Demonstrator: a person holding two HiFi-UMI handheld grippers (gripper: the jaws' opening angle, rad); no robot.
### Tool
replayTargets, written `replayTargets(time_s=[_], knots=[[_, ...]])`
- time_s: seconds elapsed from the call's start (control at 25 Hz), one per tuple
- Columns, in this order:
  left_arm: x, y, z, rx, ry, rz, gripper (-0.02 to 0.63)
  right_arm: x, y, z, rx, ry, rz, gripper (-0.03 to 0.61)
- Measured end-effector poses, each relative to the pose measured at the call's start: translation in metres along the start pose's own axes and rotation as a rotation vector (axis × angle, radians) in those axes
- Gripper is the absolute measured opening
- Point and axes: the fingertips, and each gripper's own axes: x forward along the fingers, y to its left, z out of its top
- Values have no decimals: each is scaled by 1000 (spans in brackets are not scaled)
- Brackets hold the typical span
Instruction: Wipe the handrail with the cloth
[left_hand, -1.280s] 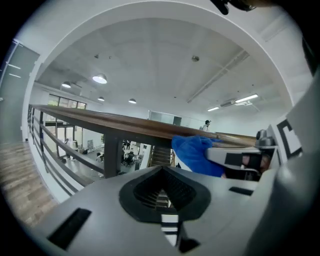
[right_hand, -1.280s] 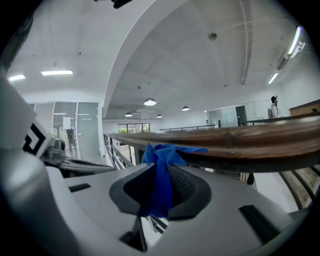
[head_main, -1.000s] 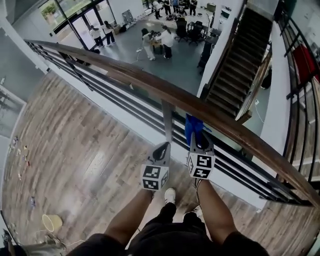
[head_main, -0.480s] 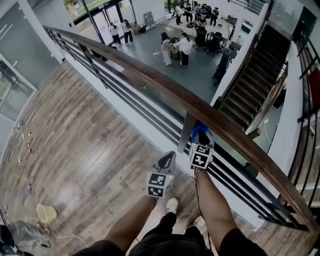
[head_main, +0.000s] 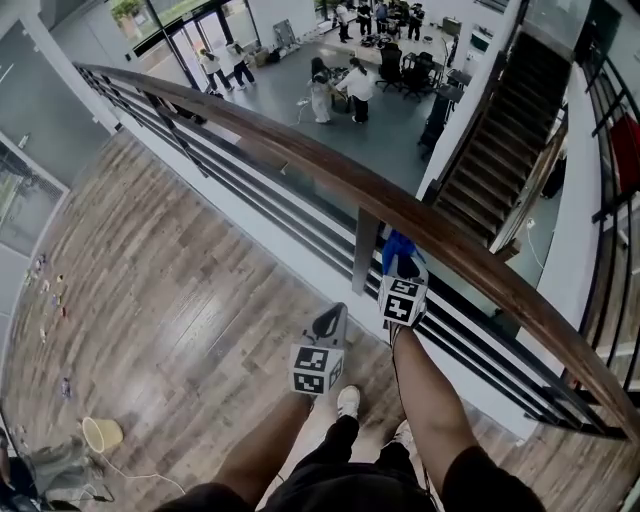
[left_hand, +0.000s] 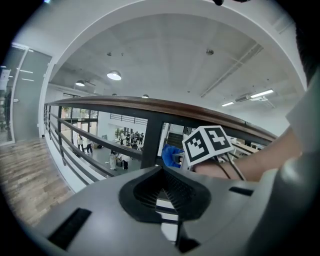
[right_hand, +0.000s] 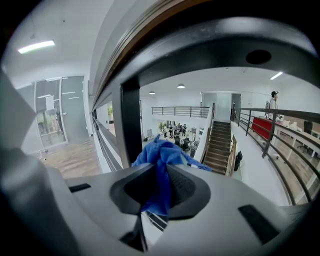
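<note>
While the left hand-held gripper (left_hand: 161, 172) is closed on nothing, the right hand-held gripper (right_hand: 160, 175) clamps the blue cloth (right_hand: 162, 151).

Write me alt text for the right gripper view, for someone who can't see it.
The right gripper has its jaws shut on a bunched blue cloth, held below the wooden handrail and beside a dark railing post. Beyond is an open atrium with a staircase and people on the floor below.
</note>
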Motion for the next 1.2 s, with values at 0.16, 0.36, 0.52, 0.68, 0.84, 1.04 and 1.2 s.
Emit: replayTargets(time_s=[0.16, 0.36, 0.52, 0.68, 0.84, 1.04, 1.2], knots=[[2, -19, 0, 14, 9, -25, 5, -17, -22, -7, 6, 9, -26, 74], [17, -58, -2, -36, 24, -100, 5, -43, -71, -23, 57, 34, -83, 75], [27, -96, 0, -36, 40, -153, 5, -70, -113, -44, 96, 42, -123, 75], [39, -142, -3, -4, 55, -204, 5, -102, -164, -59, 113, 52, -170, 75], [46, -181, -10, 32, 74, -241, 5, -128, -202, -72, 135, 46, -201, 75], [51, -236, -20, 58, 82, -273, 5, -160, -251, -99, 160, 75, -222, 75], [54, -279, -24, 74, 85, -294, 5, -189, -290, -115, 162, 84, -239, 75]])
